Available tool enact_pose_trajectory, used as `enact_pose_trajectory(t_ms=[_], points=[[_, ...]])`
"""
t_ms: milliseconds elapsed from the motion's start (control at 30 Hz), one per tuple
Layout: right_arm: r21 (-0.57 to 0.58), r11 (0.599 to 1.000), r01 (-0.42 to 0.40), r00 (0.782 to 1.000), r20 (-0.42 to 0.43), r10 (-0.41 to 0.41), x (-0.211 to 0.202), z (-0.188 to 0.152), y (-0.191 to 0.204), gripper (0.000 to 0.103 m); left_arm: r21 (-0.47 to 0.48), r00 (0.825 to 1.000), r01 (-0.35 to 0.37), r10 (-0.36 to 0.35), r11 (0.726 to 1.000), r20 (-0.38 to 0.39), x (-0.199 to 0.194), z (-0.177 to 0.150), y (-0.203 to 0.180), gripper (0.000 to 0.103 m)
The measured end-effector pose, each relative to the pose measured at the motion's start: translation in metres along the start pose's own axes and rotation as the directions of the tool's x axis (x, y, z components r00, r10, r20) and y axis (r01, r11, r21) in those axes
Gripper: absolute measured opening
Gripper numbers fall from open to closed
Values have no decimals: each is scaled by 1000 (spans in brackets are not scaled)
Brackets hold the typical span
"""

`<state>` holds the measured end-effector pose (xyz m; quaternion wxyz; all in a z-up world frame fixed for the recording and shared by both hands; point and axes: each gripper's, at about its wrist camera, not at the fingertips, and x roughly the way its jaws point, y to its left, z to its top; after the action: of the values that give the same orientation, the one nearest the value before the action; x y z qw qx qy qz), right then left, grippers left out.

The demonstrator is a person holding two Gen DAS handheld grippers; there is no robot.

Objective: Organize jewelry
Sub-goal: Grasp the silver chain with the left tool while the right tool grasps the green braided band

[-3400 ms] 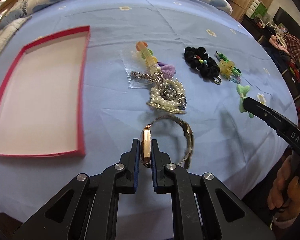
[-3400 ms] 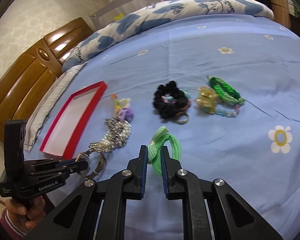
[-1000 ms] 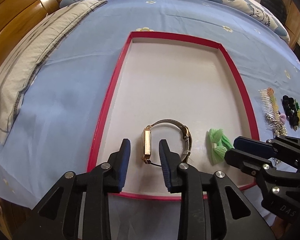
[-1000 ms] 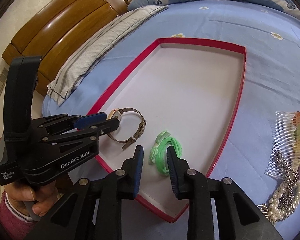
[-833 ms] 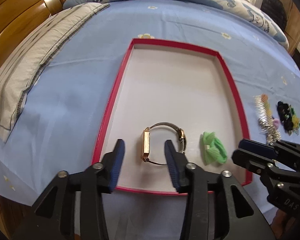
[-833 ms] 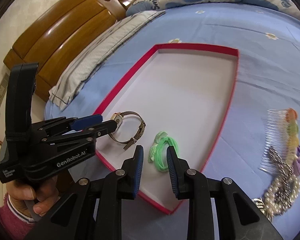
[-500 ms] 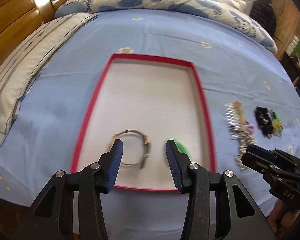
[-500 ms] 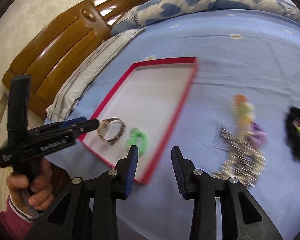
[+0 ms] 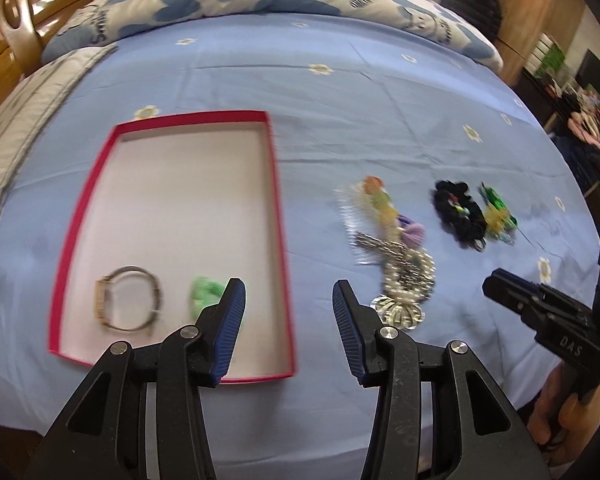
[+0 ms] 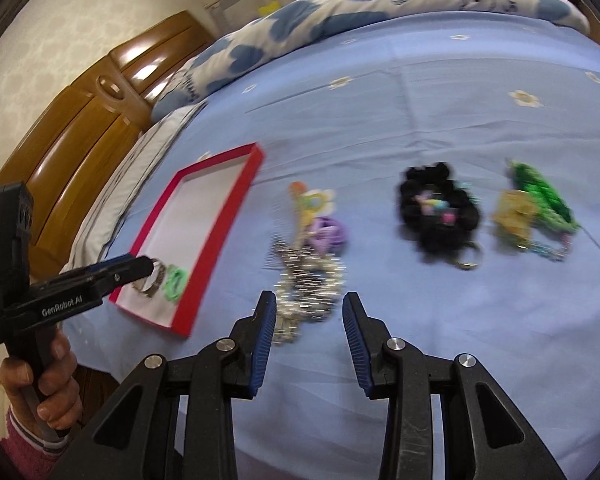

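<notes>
The red tray (image 9: 282, 248) lies on the bed (image 9: 340, 92), and I use it as the landmark. Inside it, near its close edge, rest the watch (image 9: 128, 306) and, just beside it, the green tie (image 9: 206, 300); they sit together in one corner, probably to leave the rest of the tray free for more pieces. The left hand-held gripper (image 9: 288, 328) hangs above the tray's near right corner with its jaws apart and nothing between them. The right hand-held gripper (image 10: 309, 342) is to the right of the tray, also with jaws apart and empty, and it points at the pearl and chain heap (image 10: 308, 280), which lies near the tray on the sheet. This suggests that heap is the next thing to take. The comb (image 9: 374, 204) with coloured flowers touches the far side of the heap, so a careless grip may drag both. Farther right from the tray lie the black scrunchie (image 10: 440, 208) and, beside it, the yellow and green pieces (image 10: 534, 204), not yet sorted
</notes>
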<state>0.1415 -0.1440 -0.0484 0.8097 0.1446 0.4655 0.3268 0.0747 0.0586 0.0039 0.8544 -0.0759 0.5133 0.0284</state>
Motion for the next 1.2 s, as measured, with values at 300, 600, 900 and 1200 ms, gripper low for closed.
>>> enact_pose_trajectory(t_ms=[300, 600, 900, 1200], points=[[65, 996, 56, 998, 33, -58, -17, -5, -42, 37, 8, 995, 93, -93, 996, -47, 27, 4, -35, 44], [114, 986, 124, 989, 64, -132, -28, 2, -82, 37, -9, 980, 162, -162, 987, -112, 65, 16, -60, 44], [134, 971, 200, 973, 89, -212, -30, 26, -120, 37, -5, 971, 177, -176, 984, -159, 94, 20, -73, 21], [139, 955, 262, 958, 81, -274, -8, 59, -154, 37, -9, 969, 214, -213, 977, -128, 85, 20, -64, 9]])
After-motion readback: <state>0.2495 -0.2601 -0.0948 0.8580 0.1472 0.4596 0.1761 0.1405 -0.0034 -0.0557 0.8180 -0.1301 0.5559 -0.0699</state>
